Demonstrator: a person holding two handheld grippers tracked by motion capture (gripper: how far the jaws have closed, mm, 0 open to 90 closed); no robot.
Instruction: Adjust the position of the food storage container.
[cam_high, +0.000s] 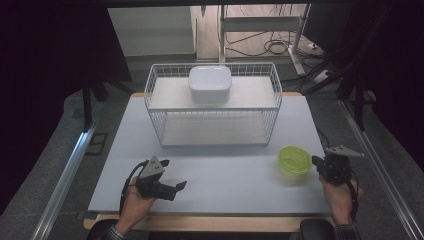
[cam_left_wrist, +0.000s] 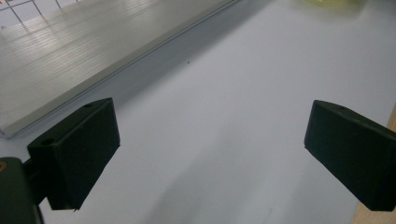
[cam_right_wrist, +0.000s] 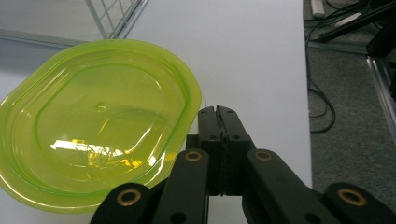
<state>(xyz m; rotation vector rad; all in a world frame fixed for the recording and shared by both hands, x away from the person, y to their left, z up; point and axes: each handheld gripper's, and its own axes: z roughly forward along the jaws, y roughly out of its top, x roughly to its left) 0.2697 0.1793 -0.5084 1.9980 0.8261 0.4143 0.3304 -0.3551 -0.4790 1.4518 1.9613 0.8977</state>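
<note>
I am holding a gripper in each hand at a pale table (cam_high: 215, 170). My right gripper (cam_high: 317, 161) is sitting near the right edge of the table, close to the front right corner. Its jaws are pressed tight together, with no gap between them, and they are holding nothing. Their tips are sitting just beside the rim of a green bowl (cam_high: 294, 159), on its right side. In the right gripper view the green bowl (cam_right_wrist: 98, 121) is looking see-through and shiny, and it is lying flat on the table with its open side up. I cannot tell if my jaw tips are touching its rim or only sitting right next to it. My left gripper (cam_high: 172, 175) is resting near the front edge of the table, toward the front left corner, well apart from the bowl. Its jaws are standing wide open, with only bare table between them. A white wire rack (cam_high: 212, 105) is standing along the back edge of the table, in the middle. A white box (cam_high: 210, 83) is sitting on the top shelf of the rack.
</note>
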